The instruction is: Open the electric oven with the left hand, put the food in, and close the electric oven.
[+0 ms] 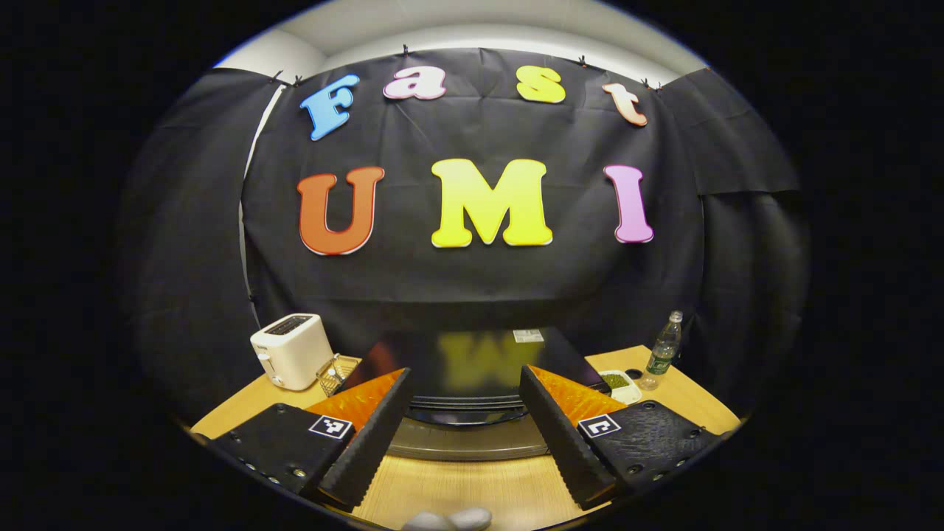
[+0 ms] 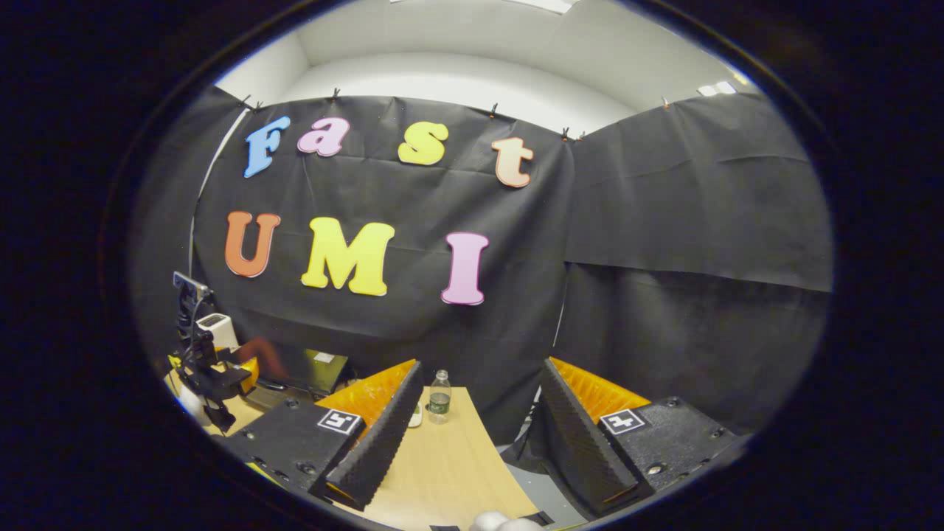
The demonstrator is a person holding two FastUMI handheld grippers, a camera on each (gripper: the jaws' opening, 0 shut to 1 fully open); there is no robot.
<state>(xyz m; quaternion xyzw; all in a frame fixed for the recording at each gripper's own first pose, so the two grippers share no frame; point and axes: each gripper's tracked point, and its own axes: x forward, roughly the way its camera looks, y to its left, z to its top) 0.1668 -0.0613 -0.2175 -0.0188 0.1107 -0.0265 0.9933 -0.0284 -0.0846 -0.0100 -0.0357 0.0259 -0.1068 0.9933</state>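
The black electric oven (image 1: 472,354) stands straight ahead on the wooden table (image 1: 472,490) in the left gripper view. Its glossy flat surface mirrors the wall, and a grey band (image 1: 472,442) runs along its near edge. From this angle I cannot tell whether the door is open or shut. My left gripper (image 1: 464,372) is open, its fingers on either side of the oven's front, touching nothing. A white dish of green food (image 1: 618,383) sits right of the oven. My right gripper (image 2: 483,365) is open and empty over the table's right edge. The right gripper view has the oven (image 2: 310,369) at the far left.
A white toaster (image 1: 291,350) and a small wire basket (image 1: 335,372) stand left of the oven. A plastic bottle (image 1: 664,350) is at the back right, beside the dish; it is the bottle (image 2: 439,397) ahead of my right gripper. The table's right edge (image 2: 509,472) drops to the floor.
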